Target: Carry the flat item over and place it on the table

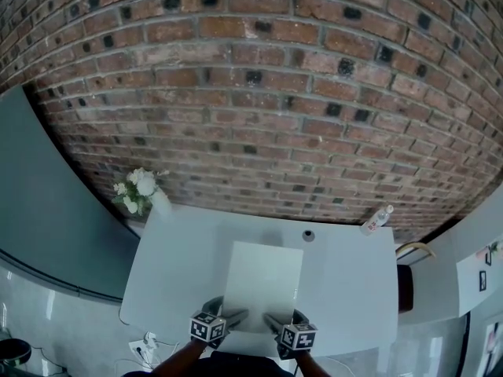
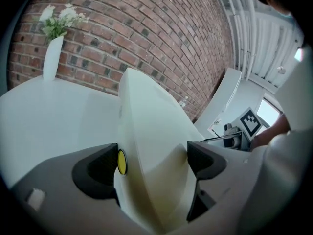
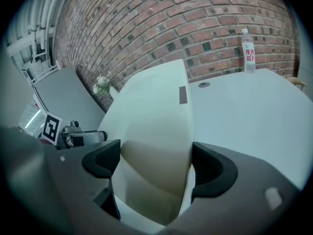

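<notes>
The left gripper (image 2: 153,163) and the right gripper (image 3: 154,163) each pinch the near edge of the thin white flat sheet (image 1: 263,280). The sheet reaches out ahead of both grippers, over the white bench (image 1: 350,277).

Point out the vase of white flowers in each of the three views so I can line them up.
Head view: vase of white flowers at the far left corner of the table, left of centre.
Left gripper view: upper left, against the wall.
Right gripper view: small, left of centre, past the left edge of the white board.
Shared landmark: the brick wall directly behind it.
</notes>
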Demonstrator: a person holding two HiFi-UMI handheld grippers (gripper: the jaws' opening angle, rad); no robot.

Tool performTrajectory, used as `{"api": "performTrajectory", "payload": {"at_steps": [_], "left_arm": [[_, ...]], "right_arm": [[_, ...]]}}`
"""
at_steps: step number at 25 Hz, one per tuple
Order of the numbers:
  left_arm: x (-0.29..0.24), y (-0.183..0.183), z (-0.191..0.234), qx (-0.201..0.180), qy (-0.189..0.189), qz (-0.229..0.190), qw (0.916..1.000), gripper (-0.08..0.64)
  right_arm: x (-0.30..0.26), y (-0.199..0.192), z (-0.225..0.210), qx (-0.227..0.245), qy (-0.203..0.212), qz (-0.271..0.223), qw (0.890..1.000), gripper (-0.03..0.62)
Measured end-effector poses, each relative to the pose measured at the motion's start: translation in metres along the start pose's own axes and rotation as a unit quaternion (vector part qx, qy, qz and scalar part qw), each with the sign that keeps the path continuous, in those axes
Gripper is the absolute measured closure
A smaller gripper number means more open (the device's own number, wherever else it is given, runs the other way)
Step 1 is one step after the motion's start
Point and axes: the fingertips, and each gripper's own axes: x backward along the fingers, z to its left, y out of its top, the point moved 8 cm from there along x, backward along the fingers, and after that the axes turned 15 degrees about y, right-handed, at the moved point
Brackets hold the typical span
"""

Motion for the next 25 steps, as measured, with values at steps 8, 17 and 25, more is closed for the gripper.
{"api": "performTrajectory", "payload": {"at_steps": [8, 17, 25], "left_arm": [[-0.016, -0.008, 0.009, 0.038, 0.011, 0.045, 0.9982, 0.109], [-0.035, -0.004, 0.014, 0.046, 0.019, 0.084, 0.9952, 0.109], [-0.042, -0.007, 0.015, 0.061, 0.026, 0.099, 0.9929, 0.109]], "right_arm": [[-0.014, 0.0, -0.013, -0.028, -0.008, 0.034, 0.999, 0.13], [-0.023, 0.006, -0.028, -0.058, -0.011, 0.046, 0.997, 0.13], [-0.03, 0.008, -0.035, -0.059, -0.015, 0.064, 0.996, 0.132]]}}
